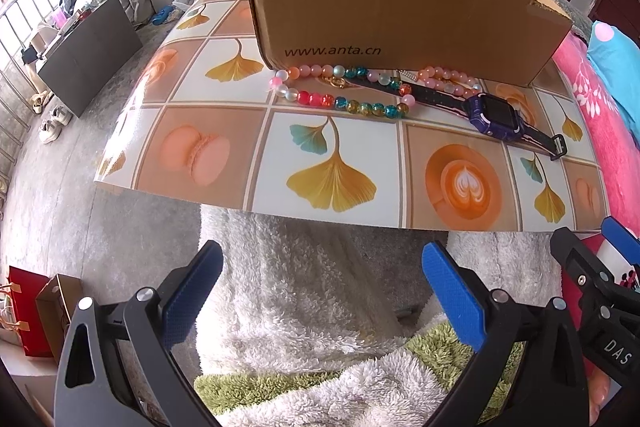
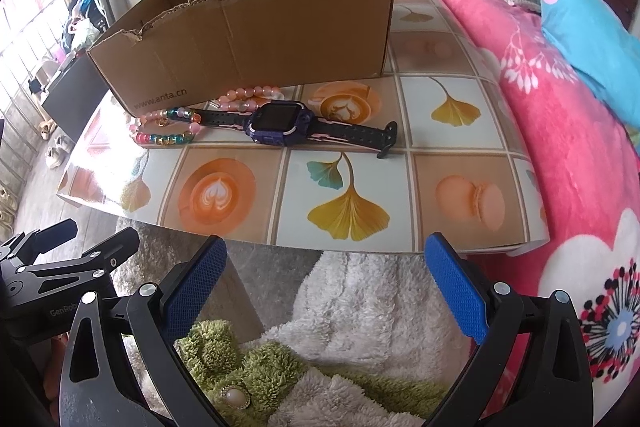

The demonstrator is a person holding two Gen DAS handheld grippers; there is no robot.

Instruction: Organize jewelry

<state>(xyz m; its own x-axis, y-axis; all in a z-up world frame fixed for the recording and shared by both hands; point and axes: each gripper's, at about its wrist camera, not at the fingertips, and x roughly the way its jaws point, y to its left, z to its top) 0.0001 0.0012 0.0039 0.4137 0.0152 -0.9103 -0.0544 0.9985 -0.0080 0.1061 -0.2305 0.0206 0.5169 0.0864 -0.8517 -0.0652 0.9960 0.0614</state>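
Ahead of both wide-open, empty claws, left claw [image 1: 322,291] and right claw [image 2: 326,287], the purple smartwatch [image 2: 278,123] lies lengthwise across mid-frame on the table [image 2: 440,227], nearer the right.

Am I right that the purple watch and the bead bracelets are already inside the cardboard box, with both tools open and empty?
Not quite. The purple watch and the bead bracelets lie on the table in front of the cardboard box, not inside it; the right wrist view shows this plainly. The left tool and right tool are indeed open and empty.
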